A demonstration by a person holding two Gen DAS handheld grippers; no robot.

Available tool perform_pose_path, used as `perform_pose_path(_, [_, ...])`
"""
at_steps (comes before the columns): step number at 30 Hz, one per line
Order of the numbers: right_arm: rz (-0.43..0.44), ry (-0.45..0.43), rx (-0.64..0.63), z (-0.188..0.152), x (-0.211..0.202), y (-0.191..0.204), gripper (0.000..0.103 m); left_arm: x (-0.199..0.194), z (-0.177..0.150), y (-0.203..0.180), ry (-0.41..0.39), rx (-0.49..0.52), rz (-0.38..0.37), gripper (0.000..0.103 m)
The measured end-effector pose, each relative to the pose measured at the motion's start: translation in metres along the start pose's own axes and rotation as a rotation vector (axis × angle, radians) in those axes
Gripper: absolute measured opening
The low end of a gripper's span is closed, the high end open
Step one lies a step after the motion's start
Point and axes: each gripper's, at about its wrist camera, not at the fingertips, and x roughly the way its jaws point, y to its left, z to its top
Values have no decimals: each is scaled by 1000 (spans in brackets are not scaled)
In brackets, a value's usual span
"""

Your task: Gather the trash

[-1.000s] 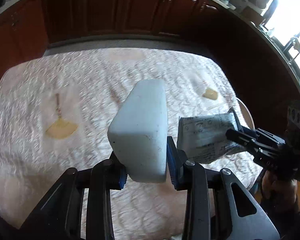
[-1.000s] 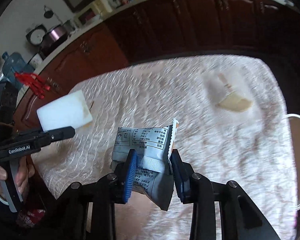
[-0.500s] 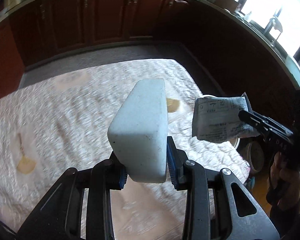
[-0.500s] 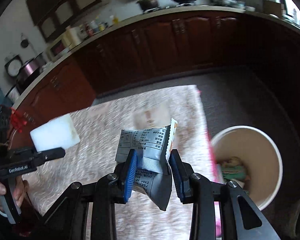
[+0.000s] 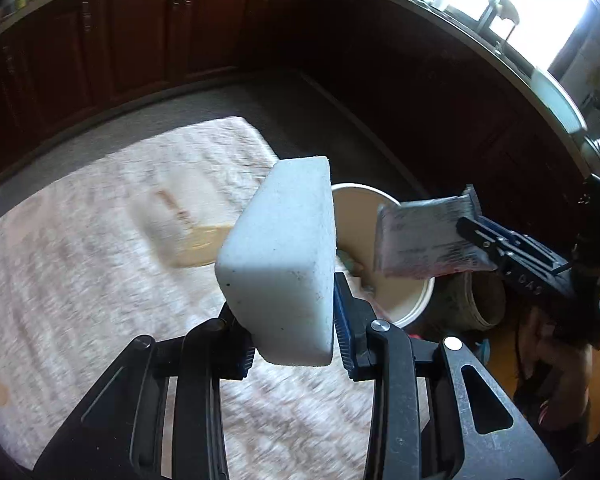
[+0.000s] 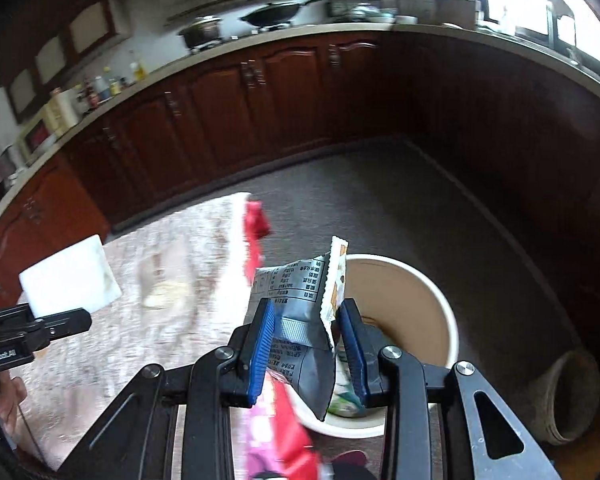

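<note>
My left gripper (image 5: 294,338) is clamped on a white foam block (image 5: 282,256), held over the table edge. My right gripper (image 6: 308,344) pinches a grey wrapper (image 6: 300,320) just above the beige bin (image 6: 440,312) on the floor beside the table (image 5: 80,280).

The left gripper (image 6: 76,320) bears the white label "GenRobot.AI" on its side, while the printed text on the grey wrapper (image 6: 296,300) is too small to read
</note>
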Motion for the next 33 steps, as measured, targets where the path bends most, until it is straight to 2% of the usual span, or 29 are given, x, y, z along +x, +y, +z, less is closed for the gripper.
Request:
perform_pose_path(5, [-41,40,26,-5,23,-25,26,38,14,-24,31,16,-52,31])
perform_pose_path(9, [-76,55,52,-8,40,-36,26,65,17,-39,47,24,-95,34])
perform_pose_path(10, [-85,68,69,-9,42,-40,26,70,17,-40,53,21,-99,39])
perform_pose_path(11, [-81,75,88,-10,42,-43,26,75,16,-41,62,18,-95,48])
perform_pose_path(13, [-70,80,113,-12,42,-47,36,80,15,-43,73,16,-87,63])
perform_pose_path(14, [-75,85,119,-13,43,-46,50,83,15,-43,76,14,-88,63])
perform_pose_path(15, [-77,85,122,-15,42,-47,55,84,14,-43,79,15,-86,63])
perform_pose_path(22, [-91,84,140,-20,38,-49,56,81,8,-47,60,41,-46,63])
perform_pose_path(33, [-110,73,114,-27,27,-30,65,44,-3,-50,-16,56,1,63])
